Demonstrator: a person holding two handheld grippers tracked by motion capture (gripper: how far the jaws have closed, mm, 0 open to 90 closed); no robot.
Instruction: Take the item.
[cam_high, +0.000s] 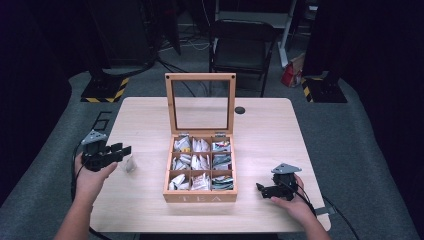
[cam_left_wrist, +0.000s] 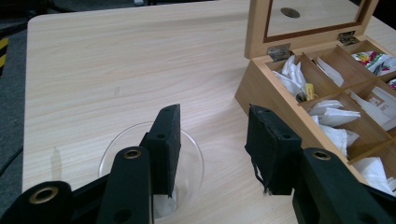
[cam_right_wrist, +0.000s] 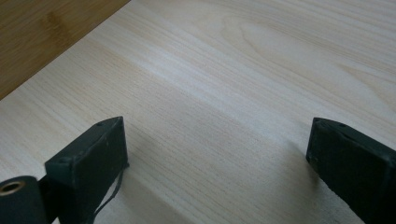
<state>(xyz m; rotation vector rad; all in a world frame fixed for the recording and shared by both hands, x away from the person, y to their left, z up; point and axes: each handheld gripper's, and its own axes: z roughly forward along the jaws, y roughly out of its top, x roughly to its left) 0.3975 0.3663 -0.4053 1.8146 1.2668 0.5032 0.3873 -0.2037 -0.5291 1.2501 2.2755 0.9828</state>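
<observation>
Wooden tea box (cam_high: 200, 196) sits mid-table with its glass lid (cam_high: 201, 103) propped upright, so we can reach its nine compartments of tea bags from above. From the high view, our left gripper (cam_high: 121, 149) hovers over a small clear glass cup (cam_high: 130, 164) left of the box; our right gripper (cam_high: 260, 189) rests low near the box's right corner.

Left gripper view: jaws are spread apart, holding nothing, one jaw over the cup's rim (cam_left_wrist: 122, 138), likely poised over it.

Right gripper view: jaws stand wide open and empty over the bare table (cam_right_wrist: 243, 93).
</observation>
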